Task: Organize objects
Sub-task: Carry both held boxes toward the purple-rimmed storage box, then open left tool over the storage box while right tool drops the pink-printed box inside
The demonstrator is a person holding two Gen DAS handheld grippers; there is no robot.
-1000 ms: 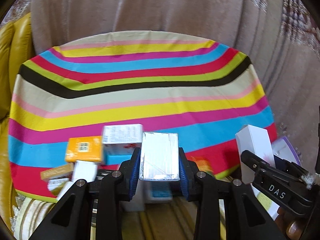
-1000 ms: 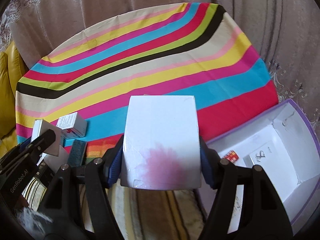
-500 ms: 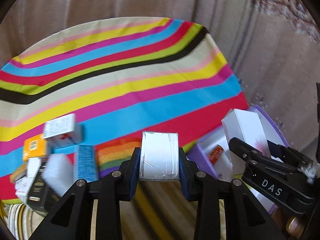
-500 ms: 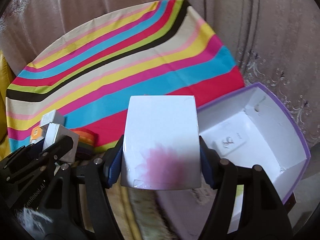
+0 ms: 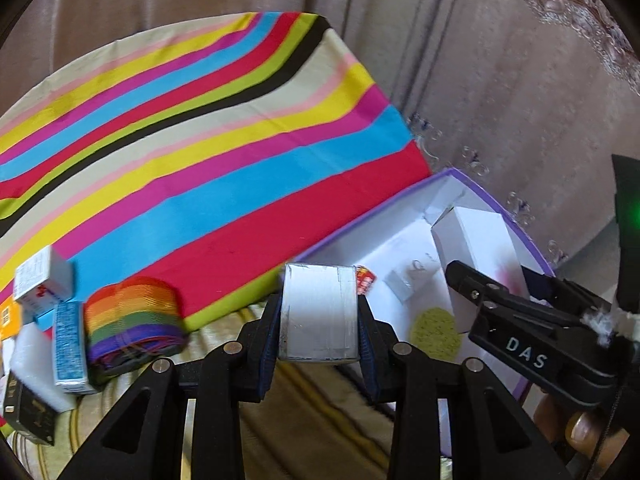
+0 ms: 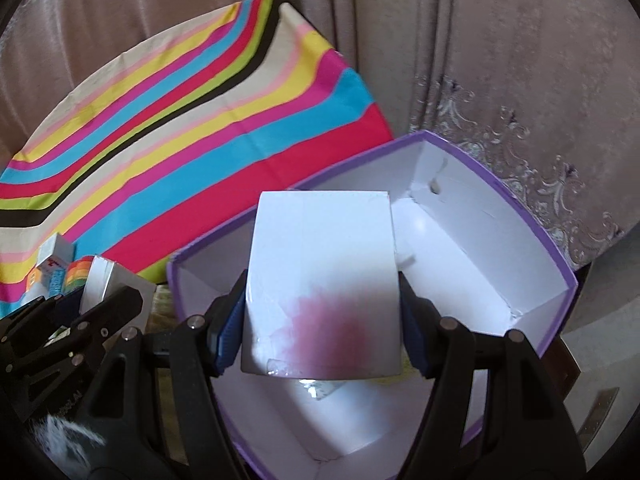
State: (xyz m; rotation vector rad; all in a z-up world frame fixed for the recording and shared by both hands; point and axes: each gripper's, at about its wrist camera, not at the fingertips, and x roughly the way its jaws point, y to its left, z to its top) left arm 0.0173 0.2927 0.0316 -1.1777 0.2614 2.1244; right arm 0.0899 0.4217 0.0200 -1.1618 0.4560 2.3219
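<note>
Grippers both carry boxes and have swung rightward since a second ago; the left gripper [image 5: 319, 314] is clenched on a silver-grey box [image 5: 318, 312], which earlier hung over the striped cloth [image 5: 208, 152] and now sits at the near-left rim of the purple-edged open box [image 5: 472, 184]; the right gripper [image 6: 322, 300] grasps a white box with a pink blotch [image 6: 322, 280], before above the cloth, now inside the purple box's mouth [image 6: 560, 264], whose floor fills that view from 3 to 6 o'clock; the rainbow coil [image 5: 134, 320] and small cartons [image 5: 70, 354] have slid to 8 o'clock in the left view; a yellow-green round patch [image 5: 434, 332] shows on the box floor.
</note>
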